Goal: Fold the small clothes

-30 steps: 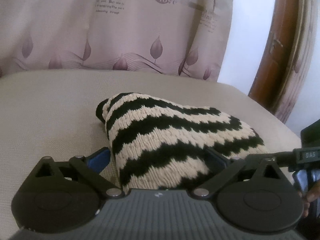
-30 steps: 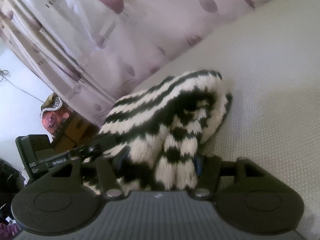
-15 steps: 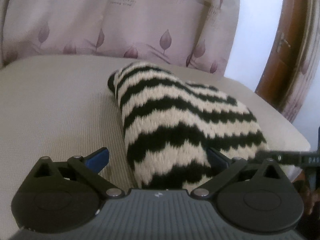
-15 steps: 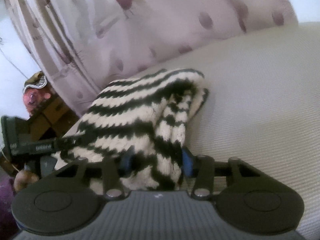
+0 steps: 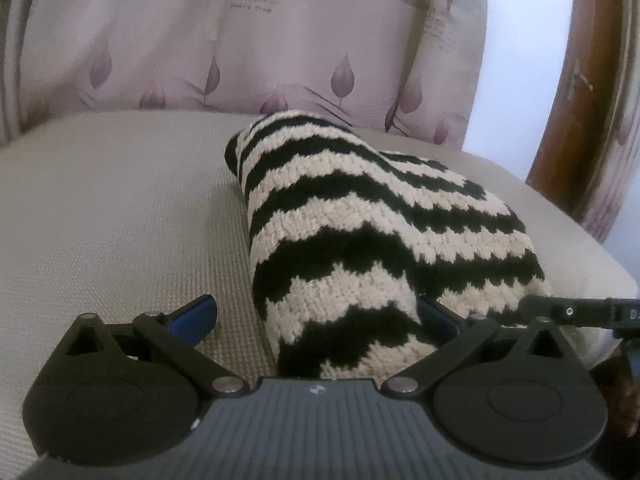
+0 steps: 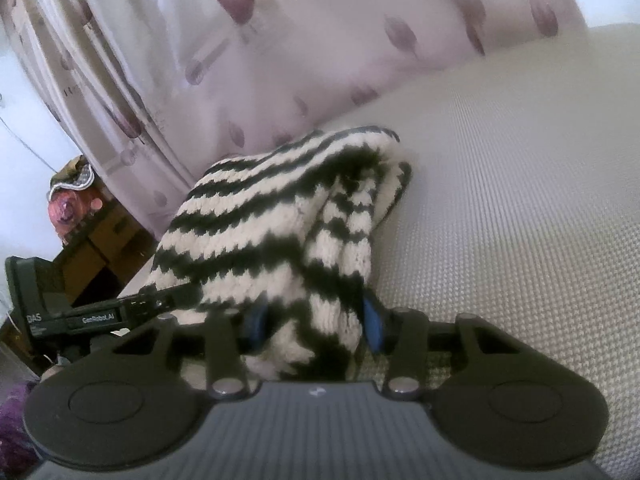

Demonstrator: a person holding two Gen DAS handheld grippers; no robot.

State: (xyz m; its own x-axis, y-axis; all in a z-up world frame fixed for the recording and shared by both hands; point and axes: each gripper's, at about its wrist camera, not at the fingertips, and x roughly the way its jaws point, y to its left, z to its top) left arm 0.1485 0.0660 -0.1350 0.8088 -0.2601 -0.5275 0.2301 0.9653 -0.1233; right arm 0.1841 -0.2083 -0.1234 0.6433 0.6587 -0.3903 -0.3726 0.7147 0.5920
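A black-and-cream zigzag-striped knit garment (image 5: 360, 220) lies bunched and doubled over on a beige cushion (image 5: 120, 220). My left gripper (image 5: 314, 316) is open wide around the garment's near end. Its right pad touches the knit, while its left pad (image 5: 192, 316) stands clear of it over the cushion. In the right wrist view the garment (image 6: 248, 232) shows a folded edge, and my right gripper (image 6: 314, 320) is shut on that thick fold, both blue pads pressed into the knit. The left gripper (image 6: 100, 316) reaches in from the left at the garment's other side.
A pale curtain with purple leaf prints (image 5: 240, 40) hangs behind the cushion. A brown wooden door frame (image 5: 580, 80) stands at the right. The cushion's edge (image 5: 600, 272) drops off near the garment. Boxes and a pink object (image 6: 68, 208) sit beyond the edge.
The right jaws have narrowed onto the knit fold. Both grippers shifted with the garment, which now lies lower and flatter on the cushion. The left jaws stayed wide.
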